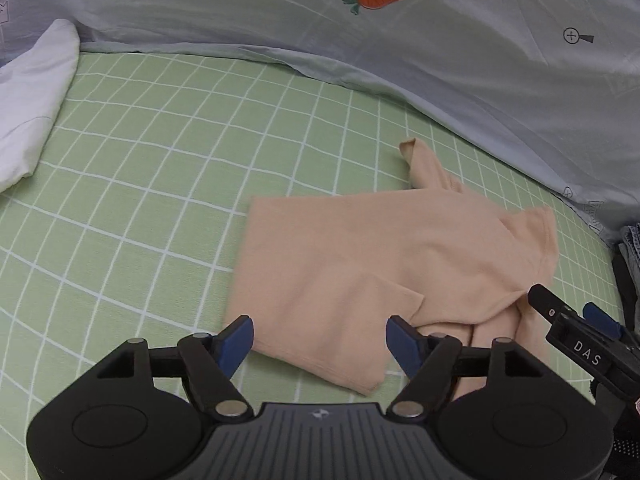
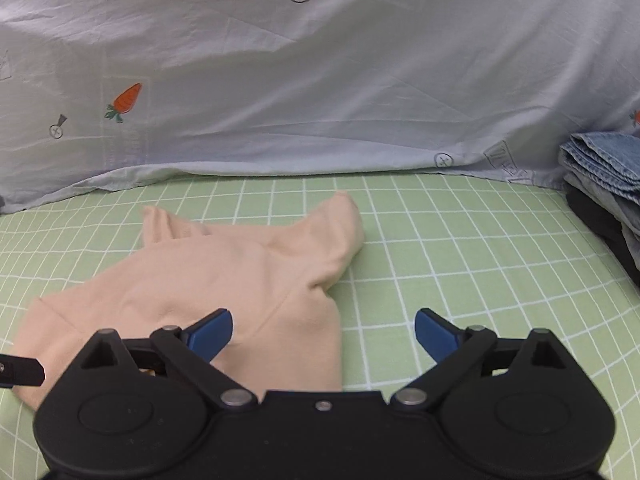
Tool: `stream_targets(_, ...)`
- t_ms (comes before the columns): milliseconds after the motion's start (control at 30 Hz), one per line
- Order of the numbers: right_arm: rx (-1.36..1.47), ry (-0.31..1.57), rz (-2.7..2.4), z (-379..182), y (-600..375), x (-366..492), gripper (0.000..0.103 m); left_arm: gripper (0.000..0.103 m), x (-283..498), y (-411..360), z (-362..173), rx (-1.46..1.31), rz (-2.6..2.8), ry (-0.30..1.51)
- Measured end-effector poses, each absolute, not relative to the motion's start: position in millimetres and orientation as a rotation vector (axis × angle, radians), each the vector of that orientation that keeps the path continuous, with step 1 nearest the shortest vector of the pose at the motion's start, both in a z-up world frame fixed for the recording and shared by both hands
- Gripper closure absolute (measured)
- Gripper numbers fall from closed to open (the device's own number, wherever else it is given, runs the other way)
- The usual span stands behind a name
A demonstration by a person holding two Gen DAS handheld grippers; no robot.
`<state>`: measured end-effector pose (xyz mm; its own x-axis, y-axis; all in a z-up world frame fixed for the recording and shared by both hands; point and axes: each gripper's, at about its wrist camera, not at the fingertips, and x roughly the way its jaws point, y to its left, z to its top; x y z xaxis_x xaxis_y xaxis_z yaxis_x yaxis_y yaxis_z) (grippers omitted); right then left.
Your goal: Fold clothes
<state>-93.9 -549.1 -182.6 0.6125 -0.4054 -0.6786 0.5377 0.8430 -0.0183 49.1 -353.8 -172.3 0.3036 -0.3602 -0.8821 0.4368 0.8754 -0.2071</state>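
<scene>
A peach shirt [image 1: 360,264] lies partly folded on the green checked bed sheet [image 1: 160,160]. A sleeve [image 1: 424,164] sticks out at its far side. My left gripper [image 1: 320,340] is open and empty, just above the shirt's near edge. My right gripper [image 1: 576,320] shows at the right of the left wrist view, by the shirt's right side. In the right wrist view the shirt [image 2: 208,280] lies left of centre and my right gripper [image 2: 324,332] is open and empty, its left finger over the shirt's near right corner.
A pale blue quilt with carrot prints [image 1: 400,40] runs along the far side of the bed. A white garment [image 1: 28,100] lies at the far left. A stack of folded jeans and dark clothes [image 2: 608,192] sits at the right.
</scene>
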Motion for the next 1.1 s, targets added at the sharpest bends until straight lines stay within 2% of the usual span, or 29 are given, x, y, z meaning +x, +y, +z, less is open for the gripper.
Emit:
stream_targets(267,0.051,0.743,-0.258,-188,-494,-41,0.007,0.029,69,-337,-195,0.207,-0.38,1.185)
stream_targets(333,0.042,0.757,-0.194,-192,-482,-31,0.017,0.029,67,-335,-197,0.214,-0.368,1.191)
stream_targets(400,0.033,0.771,-0.13,-197,-470,-21,0.037,0.025,65,-335,-198,0.232,-0.363,1.186)
stream_targets(567,0.042,0.797,-0.051,-205,-461,-14,0.056,0.016,68,-334,-201,0.24,-0.362,1.175)
stream_targets(633,0.058,0.808,-0.026,-206,-462,-14,0.069,0.014,68,-333,-202,0.237,-0.36,1.173)
stream_targets(667,0.068,0.814,-0.013,-207,-462,-15,0.079,0.012,69,-333,-202,0.238,-0.36,1.172)
stream_targets(733,0.074,0.817,0.001,-207,-461,-16,0.087,0.012,68,-333,-202,0.238,-0.358,1.172)
stream_targets(767,0.076,0.819,0.001,-206,-460,-17,0.098,0.012,68,-334,-201,0.237,-0.357,1.174)
stream_targets(900,0.139,0.802,-0.024,-192,-464,-25,0.1,0.013,64,-336,-194,0.252,-0.356,1.171)
stream_targets(1100,0.288,0.744,-0.124,-162,-477,-71,0.101,0.013,34,-336,-152,0.256,-0.427,1.066)
